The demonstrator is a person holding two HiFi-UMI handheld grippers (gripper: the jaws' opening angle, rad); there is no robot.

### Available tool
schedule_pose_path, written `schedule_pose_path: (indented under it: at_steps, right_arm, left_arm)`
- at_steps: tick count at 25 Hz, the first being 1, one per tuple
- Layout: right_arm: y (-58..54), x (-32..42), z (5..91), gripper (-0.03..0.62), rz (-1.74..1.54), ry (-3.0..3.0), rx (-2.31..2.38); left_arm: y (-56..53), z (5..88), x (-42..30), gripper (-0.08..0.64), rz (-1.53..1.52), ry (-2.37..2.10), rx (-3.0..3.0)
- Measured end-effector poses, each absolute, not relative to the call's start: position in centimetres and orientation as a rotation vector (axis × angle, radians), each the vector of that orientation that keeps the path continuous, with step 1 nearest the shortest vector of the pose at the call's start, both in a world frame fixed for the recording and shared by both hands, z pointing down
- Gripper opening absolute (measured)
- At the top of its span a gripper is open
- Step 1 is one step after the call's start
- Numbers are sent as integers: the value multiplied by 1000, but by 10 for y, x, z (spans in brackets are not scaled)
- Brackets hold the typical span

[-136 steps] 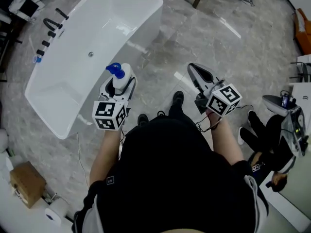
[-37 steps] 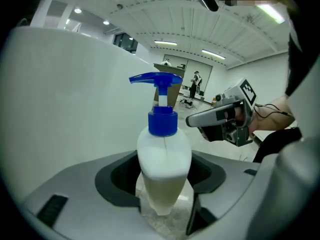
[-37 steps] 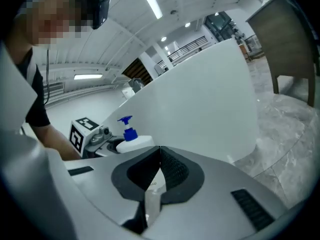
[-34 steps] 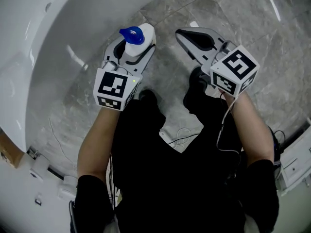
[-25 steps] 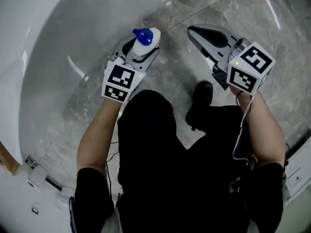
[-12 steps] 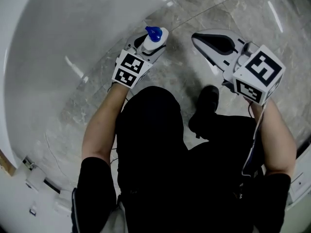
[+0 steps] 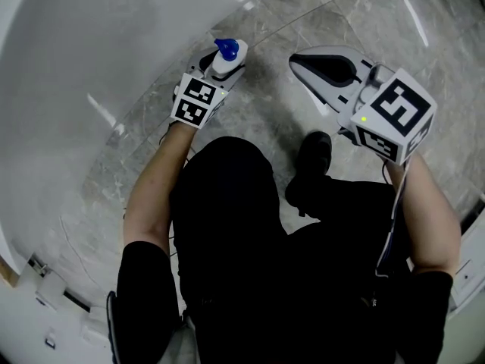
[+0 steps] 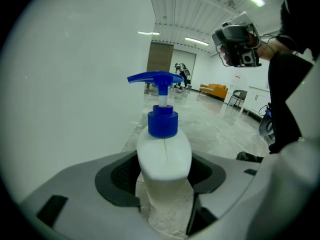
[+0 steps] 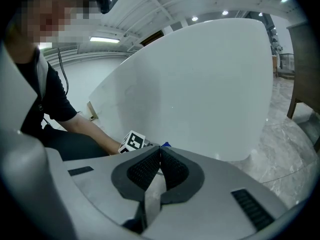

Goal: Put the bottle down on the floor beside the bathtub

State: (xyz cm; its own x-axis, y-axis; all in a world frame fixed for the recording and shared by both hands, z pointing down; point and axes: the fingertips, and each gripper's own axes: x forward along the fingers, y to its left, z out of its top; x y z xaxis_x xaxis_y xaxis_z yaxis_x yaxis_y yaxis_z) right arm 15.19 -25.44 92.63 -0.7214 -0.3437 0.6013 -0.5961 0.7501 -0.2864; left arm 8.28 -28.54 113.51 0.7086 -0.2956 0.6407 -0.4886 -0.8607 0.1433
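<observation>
The bottle (image 8: 164,156) was gripped upright between the jaws of the left gripper (image 8: 165,194). The pads were pressed against its white body from both sides and were spread wide to suit that broad body. The hold was taken low on the body, presumably so that the blue pump head (image 8: 154,77) was left free and the base could be set down flat. Just beneath these jaws the marble floor (image 7: 341,21) was seen. The base was judged to be at or very near it, though contact could not be made out. Close on the left of this gripper the white wall of the bathtub (image 8: 70,84) was found, so the spot was judged fit for the task. Well apart to its right, the right gripper (image 7: 299,59) was held with its jaws closed together on nothing, evidently not needed for the placing.
</observation>
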Motion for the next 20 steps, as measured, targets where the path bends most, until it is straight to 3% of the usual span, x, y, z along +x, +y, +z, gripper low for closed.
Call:
schedule_pose_path:
  at_steps: [20]
  right_arm:
    - [-232, 144, 941, 29, 731, -2370, 688]
  left_arm:
    - [-264, 1175, 75, 272, 1008, -608, 2686]
